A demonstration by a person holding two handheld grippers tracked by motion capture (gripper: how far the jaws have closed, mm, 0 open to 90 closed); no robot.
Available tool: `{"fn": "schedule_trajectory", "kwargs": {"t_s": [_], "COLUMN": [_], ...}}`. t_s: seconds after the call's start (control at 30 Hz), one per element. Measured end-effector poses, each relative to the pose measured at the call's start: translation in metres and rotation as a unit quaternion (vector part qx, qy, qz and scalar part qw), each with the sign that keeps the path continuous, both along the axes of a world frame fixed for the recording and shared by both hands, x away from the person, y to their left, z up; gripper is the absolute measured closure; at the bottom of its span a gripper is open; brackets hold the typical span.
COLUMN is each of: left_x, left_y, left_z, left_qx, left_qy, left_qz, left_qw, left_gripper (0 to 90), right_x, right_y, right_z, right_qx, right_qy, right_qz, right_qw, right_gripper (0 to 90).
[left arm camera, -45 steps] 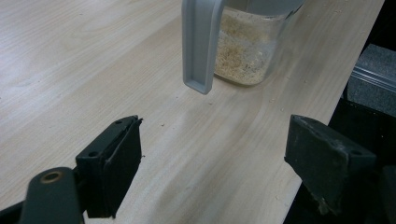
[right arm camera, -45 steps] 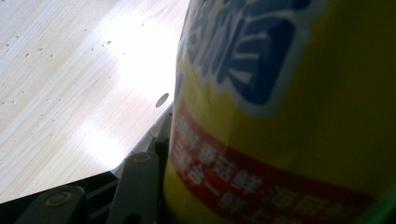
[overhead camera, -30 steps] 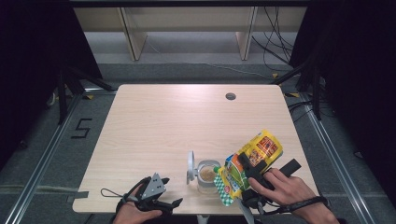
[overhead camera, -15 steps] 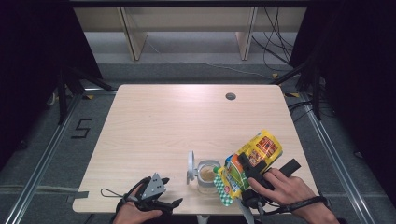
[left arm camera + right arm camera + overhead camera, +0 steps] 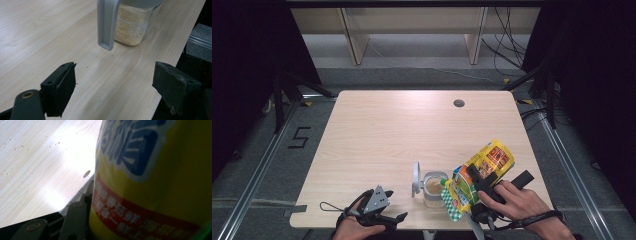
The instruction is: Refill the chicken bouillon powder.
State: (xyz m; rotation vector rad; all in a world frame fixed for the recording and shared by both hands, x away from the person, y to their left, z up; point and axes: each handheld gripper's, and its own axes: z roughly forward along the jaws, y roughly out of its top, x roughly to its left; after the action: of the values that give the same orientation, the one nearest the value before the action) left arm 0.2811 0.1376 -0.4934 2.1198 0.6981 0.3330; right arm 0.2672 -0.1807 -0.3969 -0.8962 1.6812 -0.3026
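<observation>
Right gripper (image 5: 476,186): jaws clamped across the middle of a yellow printed plastic snack bag (image 5: 479,172) with red band and blue lettering. Bag is tilted, its green-checked lower end (image 5: 453,205) dipped toward the mouth of a small clear glass jar (image 5: 432,188) holding pale beige crumbs. The bag end is just beside or over the jar rim; contact is unclear. In the right gripper view the bag (image 5: 155,180) sits very close to the lens, with one black jaw arm (image 5: 75,220) against its left side. Right hand (image 5: 517,200) wraps the gripper body, with a black strap at the wrist.

Left gripper (image 5: 384,216): jaws spread wide with nothing between them, resting low at the near table edge, well left of the jar. In the left gripper view both black pads (image 5: 60,87) stand apart over bare wood, the jar (image 5: 131,23) ahead of them with its grey plastic hinged lid (image 5: 106,25) flipped open and hanging down at the jar's side. Left hand (image 5: 354,227) grips it from below, and a thin cable loop (image 5: 329,206) lies on the table beside it.

Jar sits near the front edge of the light wooden table (image 5: 402,135), right of centre. A round cable hole (image 5: 459,103) is at the far right of the tabletop. Small crumbs are scattered on the wood.
</observation>
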Motion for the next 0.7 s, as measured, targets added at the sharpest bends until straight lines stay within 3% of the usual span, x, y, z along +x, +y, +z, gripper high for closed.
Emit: {"fn": "schedule_trajectory", "kwargs": {"t_s": [0.3, 0.53, 0.7], "left_x": [-0.0002, -0.0005, 0.0006], "left_y": [0.0004, -0.0007, 0.0007], "left_z": [0.0004, -0.0009, 0.0005], "left_qx": [0.001, -0.008, 0.004], "left_qy": [0.009, 0.004, 0.002], "left_qz": [0.001, 0.004, -0.002], "left_qw": [1.0000, 1.0000, 1.0000], "left_gripper": [18.1, 18.1, 18.0], "right_x": [-0.0003, -0.0005, -0.0007], "right_y": [0.0004, 0.0008, 0.0015], "right_z": [0.0009, 0.0008, 0.0007], "right_qx": [-0.004, -0.007, -0.013], "right_qy": [0.000, -0.001, -0.006], "right_qz": [-0.001, 0.002, 0.007], "right_qw": [1.0000, 1.0000, 0.9999], "right_gripper": [61.3, 61.3, 61.3]}}
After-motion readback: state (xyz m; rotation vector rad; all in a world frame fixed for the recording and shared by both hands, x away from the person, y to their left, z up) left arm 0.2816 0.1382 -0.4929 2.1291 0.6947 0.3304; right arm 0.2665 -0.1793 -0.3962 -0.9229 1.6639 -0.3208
